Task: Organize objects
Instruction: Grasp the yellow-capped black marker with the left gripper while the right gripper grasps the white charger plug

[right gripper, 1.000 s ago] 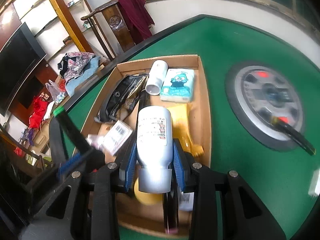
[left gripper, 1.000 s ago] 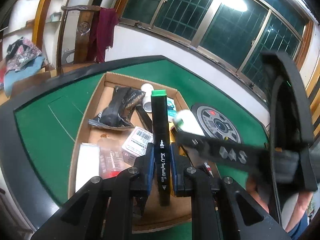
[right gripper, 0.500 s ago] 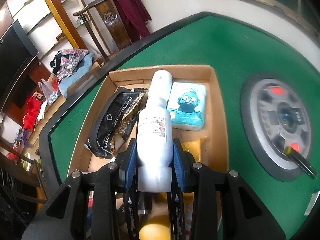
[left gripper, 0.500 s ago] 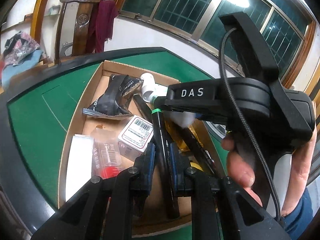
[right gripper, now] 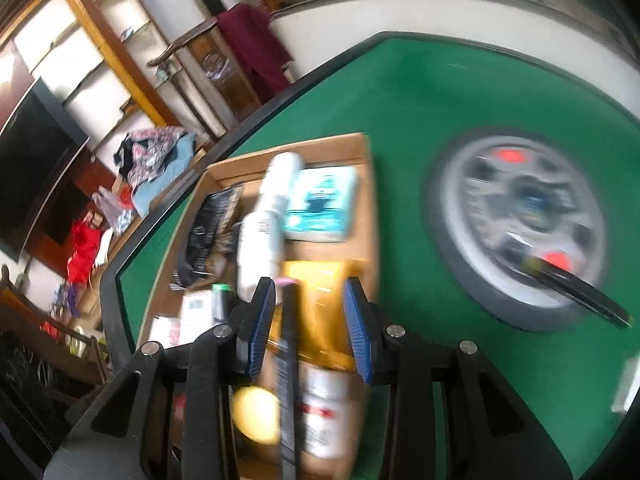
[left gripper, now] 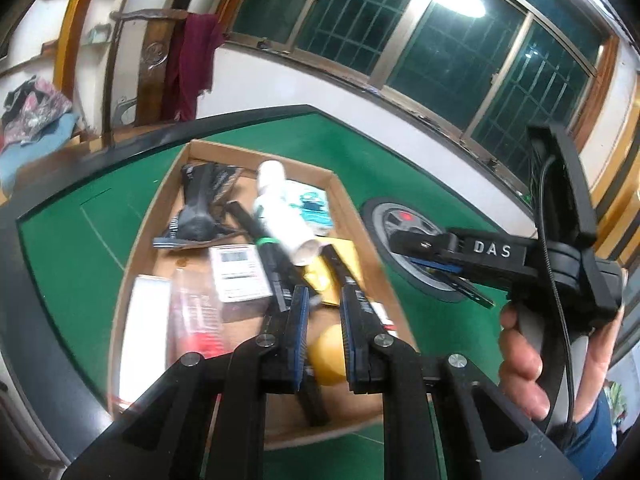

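A white bottle point(left gripper: 282, 216) point(right gripper: 262, 236) lies in the cardboard box point(left gripper: 352, 216) point(right gripper: 370, 208), leaning on a second white tube. The green-capped black marker point(left gripper: 272, 264) lies beside it and runs under my left finger. My left gripper point(left gripper: 324, 292) hovers over the box's near end with its jaws a narrow gap apart. Nothing is pinched; a yellow ball point(left gripper: 326, 354) shows through the gap. My right gripper point(right gripper: 309, 286) point(left gripper: 404, 246) is open and empty over the box's right rim, next to the round grey disc point(right gripper: 520, 232). A black pen point(right gripper: 576, 292) lies on that disc.
The box also holds a teal tissue pack point(right gripper: 320, 204), a black pouch point(left gripper: 200, 208), a yellow packet point(right gripper: 320, 292), labelled boxes and another black pen point(right gripper: 290, 320). Green felt table point(left gripper: 80, 248) surrounds it. A person's hand point(left gripper: 520, 360) grips the right tool.
The right gripper let the white bottle go into the box and swung right toward the disc. The marker left the left gripper's pads and now lies in the box.
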`<state>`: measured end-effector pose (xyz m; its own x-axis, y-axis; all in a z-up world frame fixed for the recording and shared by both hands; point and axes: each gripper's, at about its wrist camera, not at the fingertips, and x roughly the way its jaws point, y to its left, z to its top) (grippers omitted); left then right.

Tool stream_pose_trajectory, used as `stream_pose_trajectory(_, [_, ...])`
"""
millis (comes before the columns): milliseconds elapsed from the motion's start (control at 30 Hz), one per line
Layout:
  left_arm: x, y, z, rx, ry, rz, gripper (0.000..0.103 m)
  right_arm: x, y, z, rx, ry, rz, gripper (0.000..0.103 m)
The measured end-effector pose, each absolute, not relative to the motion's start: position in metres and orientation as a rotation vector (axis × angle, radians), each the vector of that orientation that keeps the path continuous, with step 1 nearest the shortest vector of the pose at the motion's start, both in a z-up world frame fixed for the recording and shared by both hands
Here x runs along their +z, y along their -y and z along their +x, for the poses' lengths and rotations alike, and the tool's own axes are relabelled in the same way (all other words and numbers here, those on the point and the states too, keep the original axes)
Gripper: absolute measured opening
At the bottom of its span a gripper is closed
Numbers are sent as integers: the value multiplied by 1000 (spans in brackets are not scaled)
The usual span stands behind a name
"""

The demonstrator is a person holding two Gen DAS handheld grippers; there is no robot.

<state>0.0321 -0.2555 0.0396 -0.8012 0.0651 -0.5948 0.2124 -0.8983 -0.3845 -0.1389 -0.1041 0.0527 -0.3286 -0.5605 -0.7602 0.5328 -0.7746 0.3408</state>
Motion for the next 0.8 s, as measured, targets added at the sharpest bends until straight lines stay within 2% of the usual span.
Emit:
stream_pose_trajectory(167, [43, 231, 28, -2868, -607, 989, 13, 51, 31, -177, -2273, 103, 1294, 33])
stream_pose_trajectory(333, [47, 203, 27, -2910, -529, 1024, 13, 34, -26, -219, -2463, 42, 1418, 33])
stream_pose_trajectory(433, [49, 191, 25, -2931, -499, 1041, 13, 21, -50, -228, -2434, 108, 1489, 33])
stream_pose_trajectory(567, [49, 178, 21, -2947, -477, 1071, 13, 13, -57, -217, -2304, 222, 1539, 33])
stream_pose_trajectory(800, [48, 149, 1, -2980, -458, 1175, 13, 19, -50, -172, -2136, 266, 1488, 33])
